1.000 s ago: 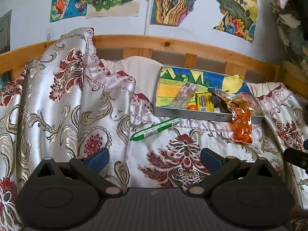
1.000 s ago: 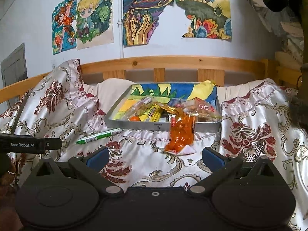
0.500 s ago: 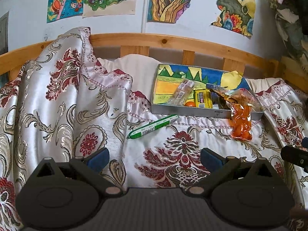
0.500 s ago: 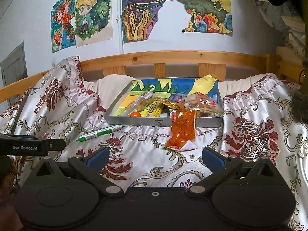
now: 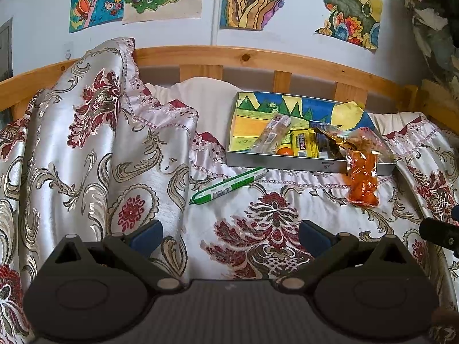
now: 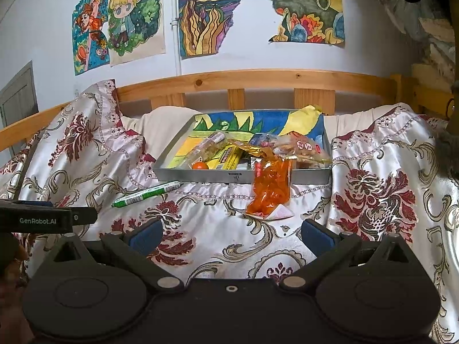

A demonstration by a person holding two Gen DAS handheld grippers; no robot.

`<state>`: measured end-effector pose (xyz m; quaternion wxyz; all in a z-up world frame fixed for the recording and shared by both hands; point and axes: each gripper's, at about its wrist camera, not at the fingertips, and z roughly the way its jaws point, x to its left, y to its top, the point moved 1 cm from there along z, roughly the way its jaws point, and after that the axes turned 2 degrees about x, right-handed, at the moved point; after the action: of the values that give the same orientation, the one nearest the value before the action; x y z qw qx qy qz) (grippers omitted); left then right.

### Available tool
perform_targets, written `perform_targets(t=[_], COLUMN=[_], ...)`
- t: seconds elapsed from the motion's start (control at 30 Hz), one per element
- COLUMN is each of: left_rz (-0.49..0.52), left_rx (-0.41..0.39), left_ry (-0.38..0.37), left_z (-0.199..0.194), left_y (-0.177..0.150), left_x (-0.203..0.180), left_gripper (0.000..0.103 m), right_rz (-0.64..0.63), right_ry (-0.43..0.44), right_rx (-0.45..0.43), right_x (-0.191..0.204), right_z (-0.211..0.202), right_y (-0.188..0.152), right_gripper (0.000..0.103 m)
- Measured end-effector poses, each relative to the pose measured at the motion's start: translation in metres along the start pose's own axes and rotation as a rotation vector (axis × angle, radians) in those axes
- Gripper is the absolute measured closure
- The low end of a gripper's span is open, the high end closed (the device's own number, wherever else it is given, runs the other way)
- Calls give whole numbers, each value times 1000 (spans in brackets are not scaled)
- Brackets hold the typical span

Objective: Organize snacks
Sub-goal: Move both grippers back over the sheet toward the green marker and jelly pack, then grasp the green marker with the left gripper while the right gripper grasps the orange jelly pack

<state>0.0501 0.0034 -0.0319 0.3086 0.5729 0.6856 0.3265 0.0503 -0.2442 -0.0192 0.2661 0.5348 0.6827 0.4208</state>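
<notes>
A grey metal tray [image 5: 287,164] [image 6: 200,176] lined with a colourful drawing sits on the patterned bedspread and holds several snack packets. An orange snack bag [image 5: 362,176] [image 6: 270,187] hangs over the tray's front rim onto the cloth. A green and white sausage stick [image 5: 229,186] [image 6: 147,193] lies on the cloth in front of the tray's left corner. My left gripper [image 5: 231,233] is open and empty, short of the stick. My right gripper [image 6: 231,233] is open and empty, short of the orange bag.
A wooden bed rail [image 5: 258,58] [image 6: 258,78] runs behind the tray, under wall drawings. The bedspread rises in a tall fold at the left [image 5: 94,120]. The left gripper's body [image 6: 43,219] shows at the right wrist view's left edge.
Both grippers have drifted slightly; the tray and snacks sit a little lower and nearer in both views. Nothing was grasped or moved.
</notes>
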Motion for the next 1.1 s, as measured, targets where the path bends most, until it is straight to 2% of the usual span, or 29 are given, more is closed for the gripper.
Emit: perform_targets(t=[0.7,0.97,1.1], left_rz=[72,157,204], left_rx=[39,28,48], left_ry=[16,45,32], left_z=[25,54,79], left_y=[13,36,46], left_x=[-16,-17,-13], left_gripper=[1,1,1], right_rz=[41,22,16], right_ry=[21,17,3], right_rx=[-9,-30,-5], right_x=[-7,-15,-21], right_z=[10,45,75], right_y=[13,37,38], right_gripper=[1,1,1])
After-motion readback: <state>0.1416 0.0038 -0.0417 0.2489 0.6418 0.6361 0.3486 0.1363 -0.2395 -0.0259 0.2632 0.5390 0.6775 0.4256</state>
